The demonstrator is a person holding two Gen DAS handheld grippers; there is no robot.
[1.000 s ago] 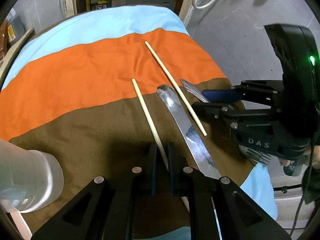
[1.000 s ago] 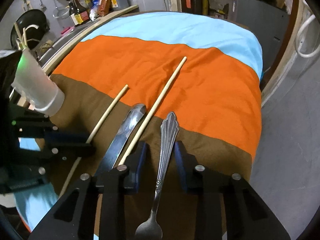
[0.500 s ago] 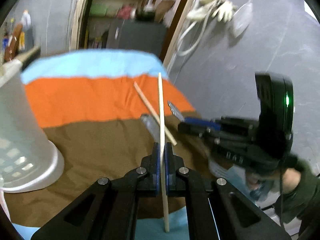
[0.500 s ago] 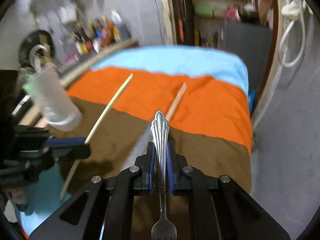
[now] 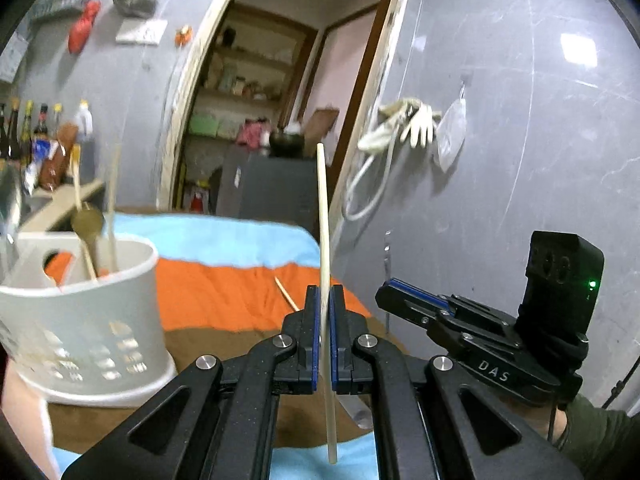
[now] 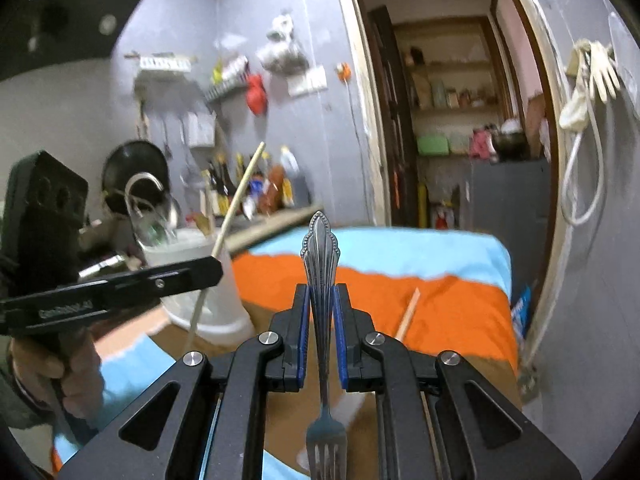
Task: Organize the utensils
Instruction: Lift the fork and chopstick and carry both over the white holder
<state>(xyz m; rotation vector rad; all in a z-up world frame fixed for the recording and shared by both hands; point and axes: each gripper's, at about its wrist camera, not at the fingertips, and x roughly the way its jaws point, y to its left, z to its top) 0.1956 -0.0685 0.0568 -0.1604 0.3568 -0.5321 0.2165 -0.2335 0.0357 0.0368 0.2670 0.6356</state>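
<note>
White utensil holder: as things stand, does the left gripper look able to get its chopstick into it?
Probably yes. The left gripper is shut on the chopstick, lifted off the cloth, and the white utensil holder stands open-topped to its left. Nothing lies between them, though utensils already stand inside.

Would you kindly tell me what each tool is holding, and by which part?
Left tool: pale wooden chopstick, gripped low on its shaft. Right tool: ornate silver fork, gripped mid-handle.

Both wrist views near-level over the striped cloth point(image 5: 224, 288), facing the doorway point(image 6: 460, 120), each catching the other claw.
</note>
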